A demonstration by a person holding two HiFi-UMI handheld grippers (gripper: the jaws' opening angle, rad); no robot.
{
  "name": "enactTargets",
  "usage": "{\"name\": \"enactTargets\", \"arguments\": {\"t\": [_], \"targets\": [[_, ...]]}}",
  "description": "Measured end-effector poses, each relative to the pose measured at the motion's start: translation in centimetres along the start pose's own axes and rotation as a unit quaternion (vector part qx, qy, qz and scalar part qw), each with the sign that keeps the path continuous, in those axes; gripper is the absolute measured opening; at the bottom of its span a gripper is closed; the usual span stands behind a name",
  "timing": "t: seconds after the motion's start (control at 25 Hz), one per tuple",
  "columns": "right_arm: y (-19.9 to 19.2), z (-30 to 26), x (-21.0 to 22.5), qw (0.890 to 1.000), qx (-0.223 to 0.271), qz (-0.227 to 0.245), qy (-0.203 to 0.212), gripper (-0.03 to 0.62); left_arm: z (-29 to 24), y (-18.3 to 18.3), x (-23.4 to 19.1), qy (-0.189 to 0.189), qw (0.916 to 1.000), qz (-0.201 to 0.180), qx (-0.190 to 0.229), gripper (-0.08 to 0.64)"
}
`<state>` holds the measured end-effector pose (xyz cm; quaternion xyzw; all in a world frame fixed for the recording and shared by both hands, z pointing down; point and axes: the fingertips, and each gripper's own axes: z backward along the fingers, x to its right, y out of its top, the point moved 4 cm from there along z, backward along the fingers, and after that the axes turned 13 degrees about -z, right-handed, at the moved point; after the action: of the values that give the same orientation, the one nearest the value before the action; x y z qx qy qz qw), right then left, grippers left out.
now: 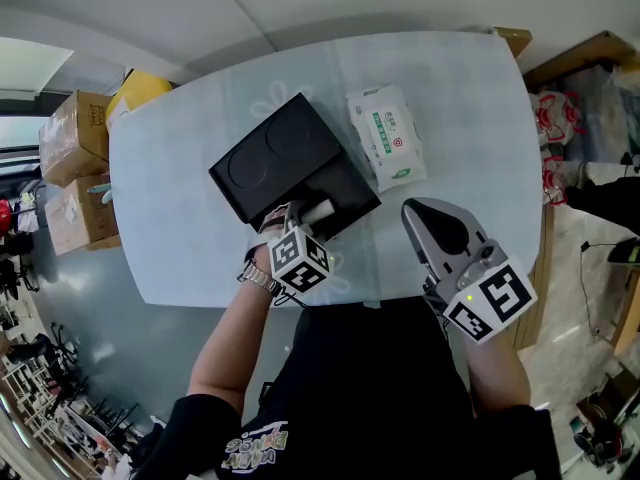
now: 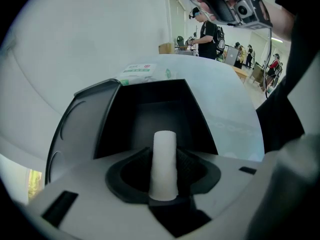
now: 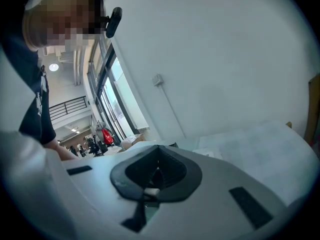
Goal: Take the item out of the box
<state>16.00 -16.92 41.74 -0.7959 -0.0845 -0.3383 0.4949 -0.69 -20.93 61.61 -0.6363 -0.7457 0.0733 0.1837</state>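
The left tongs are held apart around a white cylinder, with the pads just beside it on both sides and no pressing visible. The cylinder is stood upright inside the open black box on the bench. It is judged light, smooth and possibly crushable, so it is best taken at mid-height with a mild squeeze. The left hand is angled steeply down into the box. The right tongs are closed, empty and held nearly level, well apart from the box.
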Motion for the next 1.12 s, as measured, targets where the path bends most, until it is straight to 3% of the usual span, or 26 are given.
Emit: {"name": "enactTargets", "arguments": {"t": [0.64, 1.12], "targets": [[0.4, 1.0, 0.3, 1.000, 0.002, 0.003, 0.008, 0.009, -0.1, 0.2, 0.1, -0.003, 0.9998, 0.020, 0.001, 0.144], [1.3, 3.4, 0.1, 0.999, 0.010, 0.020, 0.026, 0.009, 1.6, 1.7, -0.6, 0.061, 0.9975, 0.035, 0.009, 0.141]]}}
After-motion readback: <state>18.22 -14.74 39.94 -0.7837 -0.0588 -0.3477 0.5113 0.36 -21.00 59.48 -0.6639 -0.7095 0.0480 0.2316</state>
